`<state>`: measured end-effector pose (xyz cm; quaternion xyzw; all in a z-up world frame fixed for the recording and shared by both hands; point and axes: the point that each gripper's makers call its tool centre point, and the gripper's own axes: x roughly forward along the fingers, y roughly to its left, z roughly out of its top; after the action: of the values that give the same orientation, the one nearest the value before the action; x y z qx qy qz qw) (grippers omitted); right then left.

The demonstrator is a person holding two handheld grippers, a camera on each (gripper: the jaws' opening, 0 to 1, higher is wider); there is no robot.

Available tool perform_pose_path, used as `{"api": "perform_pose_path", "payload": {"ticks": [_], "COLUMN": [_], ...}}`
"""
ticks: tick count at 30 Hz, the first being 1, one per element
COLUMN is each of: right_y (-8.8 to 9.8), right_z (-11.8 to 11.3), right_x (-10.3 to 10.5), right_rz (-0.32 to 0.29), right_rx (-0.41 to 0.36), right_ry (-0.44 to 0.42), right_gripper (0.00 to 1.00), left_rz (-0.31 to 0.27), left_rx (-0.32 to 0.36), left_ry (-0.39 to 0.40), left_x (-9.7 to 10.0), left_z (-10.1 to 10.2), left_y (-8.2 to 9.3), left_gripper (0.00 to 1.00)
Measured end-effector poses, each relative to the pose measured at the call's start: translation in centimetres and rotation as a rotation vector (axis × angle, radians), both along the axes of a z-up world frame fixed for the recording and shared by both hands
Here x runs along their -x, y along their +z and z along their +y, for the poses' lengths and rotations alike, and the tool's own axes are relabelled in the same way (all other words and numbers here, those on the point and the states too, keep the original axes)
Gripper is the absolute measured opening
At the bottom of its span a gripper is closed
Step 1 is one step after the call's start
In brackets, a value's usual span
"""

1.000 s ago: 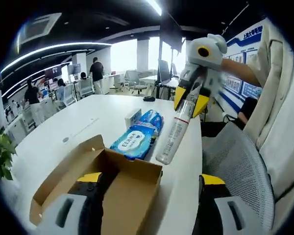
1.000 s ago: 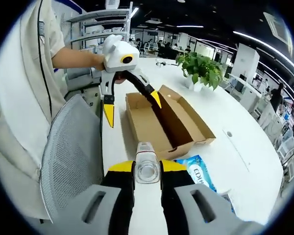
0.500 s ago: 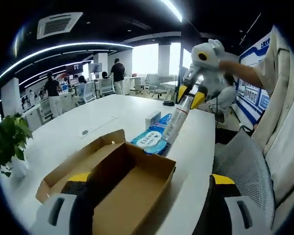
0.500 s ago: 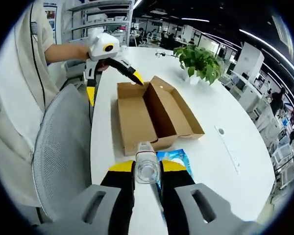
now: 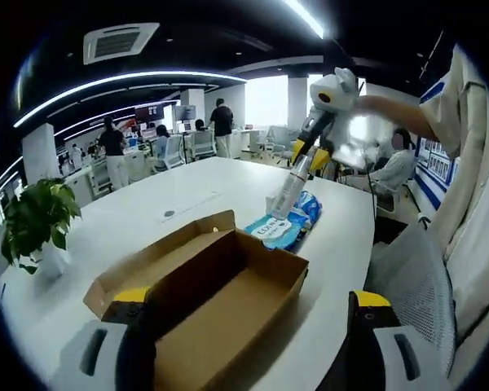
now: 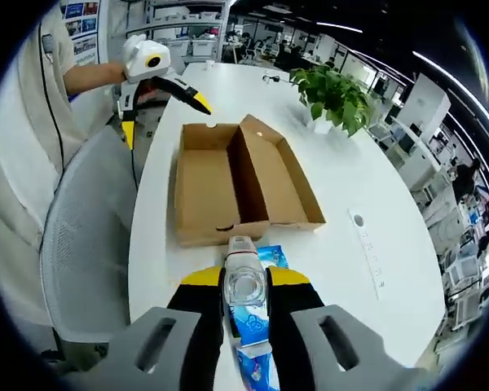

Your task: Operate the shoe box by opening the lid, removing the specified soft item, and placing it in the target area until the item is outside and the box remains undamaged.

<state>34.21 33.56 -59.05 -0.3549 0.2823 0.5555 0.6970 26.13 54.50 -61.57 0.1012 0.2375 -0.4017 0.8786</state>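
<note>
Right claw moved from shoe box; clear bottle clamped.

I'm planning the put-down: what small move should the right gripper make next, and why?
Probably lower the clear bottle toward bare table beside the blue wipes pack and release: the right gripper holds it above the pack, already outside the open box.

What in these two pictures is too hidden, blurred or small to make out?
- Wet-wipes pack, right gripper view: the right gripper and its clear bottle cover most of it.
- Pack label, left gripper view: print too small to read.
- Shoe box near end, left gripper view: cut off by the left gripper and the picture's edge.
- Small marks on the table, right gripper view: too small to identify.
</note>
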Motion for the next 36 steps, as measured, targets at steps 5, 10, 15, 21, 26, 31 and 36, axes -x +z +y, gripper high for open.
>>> {"api": "perform_pose_path", "payload": {"ticks": [5,10,15,21,26,31,36], "right_y": [-0.3,-0.9,-1.4,-2.5,-3.9,-5.8,-7.2], "right_z": [-0.5,-1.0,-1.5,-2.2,-2.8,-3.1,-3.0], "right_x": [-1.5,-3.1,-4.7,-6.8,-8.6,-9.5,-10.4], "right_rz": [-0.023,-0.027,-0.028,-0.028,-0.023,-0.006,0.01], "right_rx": [0.057,0.115,0.159,0.242,0.307,0.383,0.426], "right_ry": [0.026,0.045,0.052,0.068,0.08,0.103,0.111], "right_gripper": [0.16,0.16,0.16,0.16,0.16,0.17,0.17], "left_rz": [0.0,0.004,-0.007,-0.004,-0.009,-0.006,0.001], "left_rx": [0.013,0.018,0.037,0.032,0.044,0.037,0.035], "left_ry": [0.038,0.079,0.129,0.163,0.188,0.188,0.195], "left_x": [0.4,0.5,0.7,1.0,1.3,1.7,1.8], "left_z": [0.6,1.3,2.2,3.3,3.8,3.9,4.2], "left_y": [-0.1,-0.2,0.0,-0.1,0.5,0.3,0.0], "left_gripper": [1.0,1.0,1.0,1.0,1.0,1.0,1.0]}}
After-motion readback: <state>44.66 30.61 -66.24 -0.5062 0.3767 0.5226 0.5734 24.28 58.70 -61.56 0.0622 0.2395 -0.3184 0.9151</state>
